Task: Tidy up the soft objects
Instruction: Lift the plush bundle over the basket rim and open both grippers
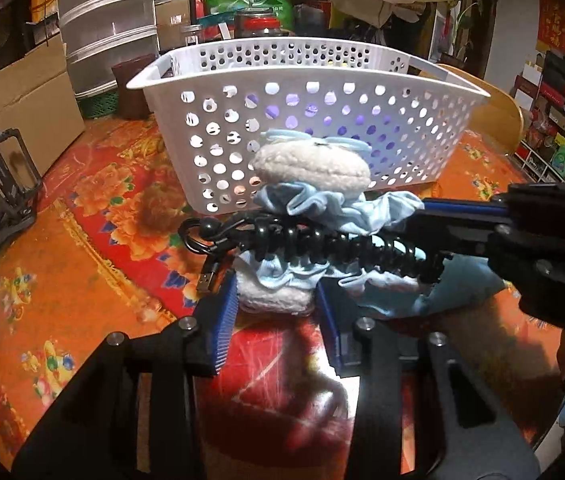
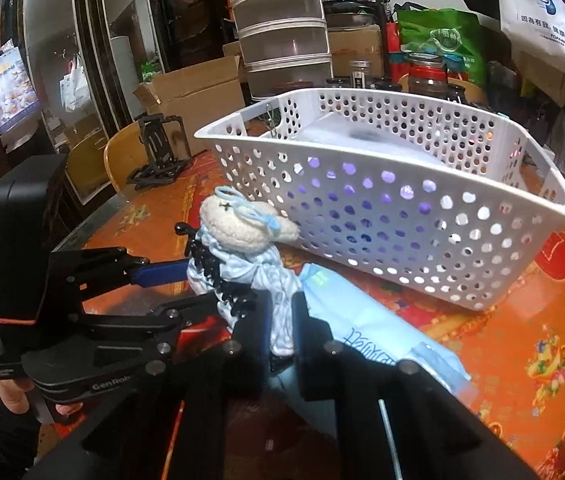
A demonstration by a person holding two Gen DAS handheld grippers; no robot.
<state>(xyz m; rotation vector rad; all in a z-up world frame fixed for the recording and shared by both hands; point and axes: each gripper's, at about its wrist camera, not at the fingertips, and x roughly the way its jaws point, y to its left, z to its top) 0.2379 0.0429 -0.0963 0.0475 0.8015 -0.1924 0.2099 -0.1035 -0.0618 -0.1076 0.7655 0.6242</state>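
Note:
A plush toy with a white fuzzy head (image 1: 310,168) (image 2: 238,224) and light blue ruffled cloth stands on the flowered tablecloth, just in front of a white perforated basket (image 1: 306,74) (image 2: 562,200). A black coiled cable (image 1: 322,240) (image 2: 218,276) is draped around the toy's middle. My left gripper (image 1: 276,292) (image 2: 186,276) has its blue pads pressed on the toy's white base. My right gripper (image 2: 282,320) (image 1: 422,208) is shut on the toy's blue cloth from the other side. Something pale purple lies inside the basket.
A light blue packet (image 2: 362,332) (image 1: 454,292) lies on the table under the right gripper. A black folding stand (image 1: 6,188) sits at the left edge, near a cardboard box (image 1: 30,104). Stacked containers (image 1: 110,28), jars and bags crowd behind the basket. A hand (image 2: 14,396) holds the left gripper.

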